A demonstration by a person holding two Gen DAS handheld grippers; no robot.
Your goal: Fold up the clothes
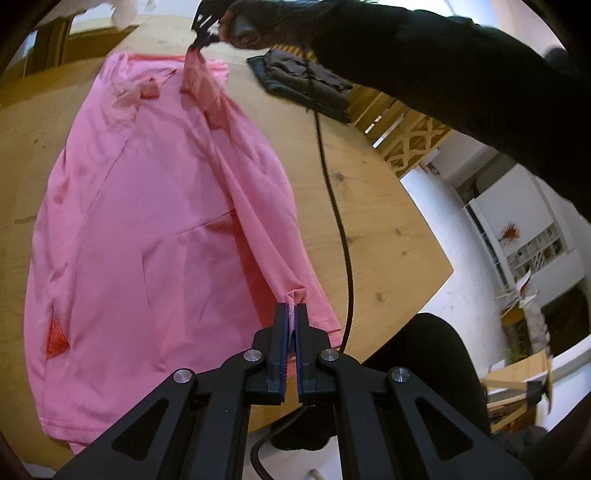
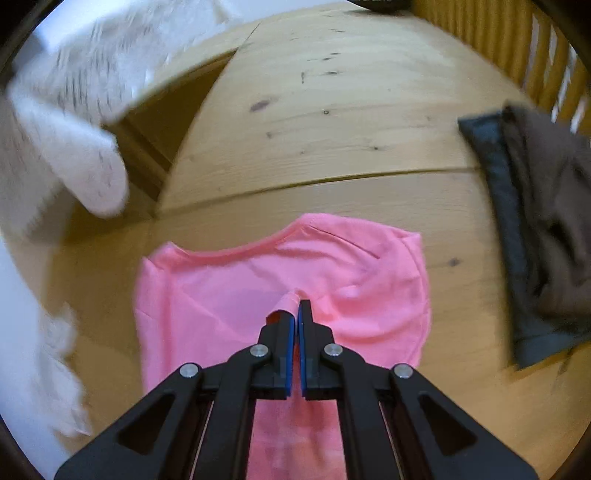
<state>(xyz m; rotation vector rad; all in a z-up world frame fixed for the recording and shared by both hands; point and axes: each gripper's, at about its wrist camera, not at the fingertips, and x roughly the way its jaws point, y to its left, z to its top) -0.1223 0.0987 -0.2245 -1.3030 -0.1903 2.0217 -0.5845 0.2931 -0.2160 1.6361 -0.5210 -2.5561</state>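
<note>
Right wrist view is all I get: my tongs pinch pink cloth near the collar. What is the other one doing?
Observer: The left tongs are shut on the shirt too, at its near edge, by the table edge.
Operator: Is the cloth between us slack?
Observer: No, a raised ridge runs from the left tongs up to the right tongs.
Operator: Anything beside that ridge?
Observer: A black cable lies on the table to its right.
</note>
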